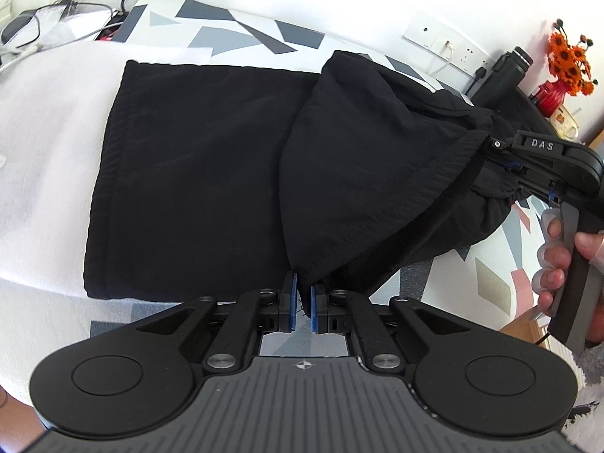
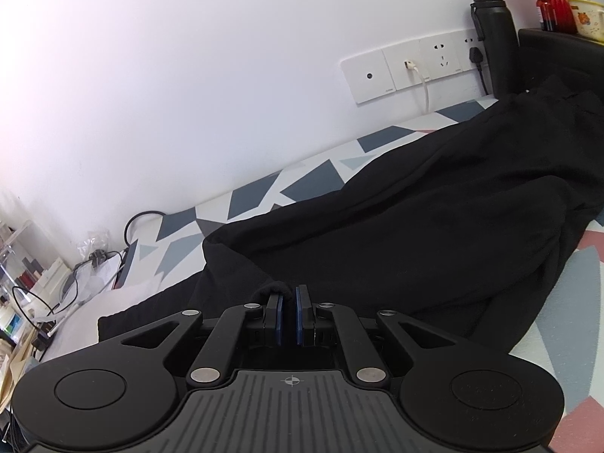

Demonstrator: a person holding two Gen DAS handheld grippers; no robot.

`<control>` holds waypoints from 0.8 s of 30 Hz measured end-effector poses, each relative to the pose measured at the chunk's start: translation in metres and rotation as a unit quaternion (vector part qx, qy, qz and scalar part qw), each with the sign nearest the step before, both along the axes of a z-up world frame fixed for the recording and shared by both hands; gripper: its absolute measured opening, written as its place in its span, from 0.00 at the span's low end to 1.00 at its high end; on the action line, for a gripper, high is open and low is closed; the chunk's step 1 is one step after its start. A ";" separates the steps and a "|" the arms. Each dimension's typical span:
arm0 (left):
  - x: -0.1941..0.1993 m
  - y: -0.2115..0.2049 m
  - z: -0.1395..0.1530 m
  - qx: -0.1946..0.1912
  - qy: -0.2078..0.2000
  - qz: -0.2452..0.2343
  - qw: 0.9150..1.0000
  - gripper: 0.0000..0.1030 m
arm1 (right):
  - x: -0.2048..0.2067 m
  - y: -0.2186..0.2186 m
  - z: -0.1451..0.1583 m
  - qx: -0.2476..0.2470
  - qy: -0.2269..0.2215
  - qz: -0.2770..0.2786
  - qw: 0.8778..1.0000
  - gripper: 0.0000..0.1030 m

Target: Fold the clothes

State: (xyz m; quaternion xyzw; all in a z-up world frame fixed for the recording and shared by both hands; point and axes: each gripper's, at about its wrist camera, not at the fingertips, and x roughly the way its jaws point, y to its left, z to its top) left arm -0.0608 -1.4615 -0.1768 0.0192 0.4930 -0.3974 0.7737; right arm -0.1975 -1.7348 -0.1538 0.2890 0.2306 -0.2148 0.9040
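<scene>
A black garment (image 1: 196, 173) lies on a bed, its left part flat and its right part lifted into a taut fold. My left gripper (image 1: 302, 294) is shut on the garment's near edge, with dark cloth pinched between the blue pads. In the left wrist view my right gripper (image 1: 490, 147) comes in from the right, held by a hand (image 1: 555, 260), and is shut on bunched cloth at the far right. Seen from the right wrist, the right gripper (image 2: 288, 298) has a fold of the black garment (image 2: 415, 234) caught between its pads.
The bed has a geometric grey, white and pink sheet (image 1: 241, 34) and a white blanket (image 1: 49, 120) at left. Cables (image 1: 56, 22) lie at the bed's far left. Wall sockets (image 2: 407, 68), a black bottle (image 2: 494, 37) and a red vase with orange flowers (image 1: 566, 71) stand at the right.
</scene>
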 end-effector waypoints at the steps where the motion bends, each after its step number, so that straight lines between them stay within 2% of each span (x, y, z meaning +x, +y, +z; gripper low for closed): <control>1: 0.001 0.001 -0.001 -0.002 0.003 0.002 1.000 0.07 | 0.000 0.000 -0.001 -0.001 0.002 0.000 1.000 0.06; 5: 0.004 0.004 -0.002 -0.004 0.012 0.012 1.000 0.07 | -0.002 -0.001 -0.005 0.004 0.014 -0.002 1.000 0.07; 7: 0.006 0.005 -0.003 -0.004 0.017 0.020 1.000 0.07 | -0.002 -0.002 -0.008 0.007 0.027 -0.008 1.000 0.19; 9: 0.009 0.008 -0.004 -0.005 0.024 0.033 0.999 0.07 | -0.004 -0.004 -0.012 0.007 0.040 -0.017 0.999 0.37; 11: 0.012 0.012 -0.006 -0.006 0.031 0.045 0.998 0.07 | -0.006 -0.005 -0.016 0.011 0.048 -0.020 0.999 0.42; 17: 0.015 0.016 -0.005 0.004 0.023 0.055 0.998 0.07 | -0.011 -0.003 -0.030 0.020 0.066 -0.021 0.997 0.45; 22: 0.015 0.012 -0.003 0.015 0.018 0.045 0.999 0.07 | -0.016 -0.005 -0.030 0.032 0.058 -0.025 0.997 0.45; 24: 0.016 0.012 -0.005 0.016 0.022 0.040 0.999 0.07 | -0.016 -0.007 -0.029 0.033 0.060 -0.024 0.997 0.50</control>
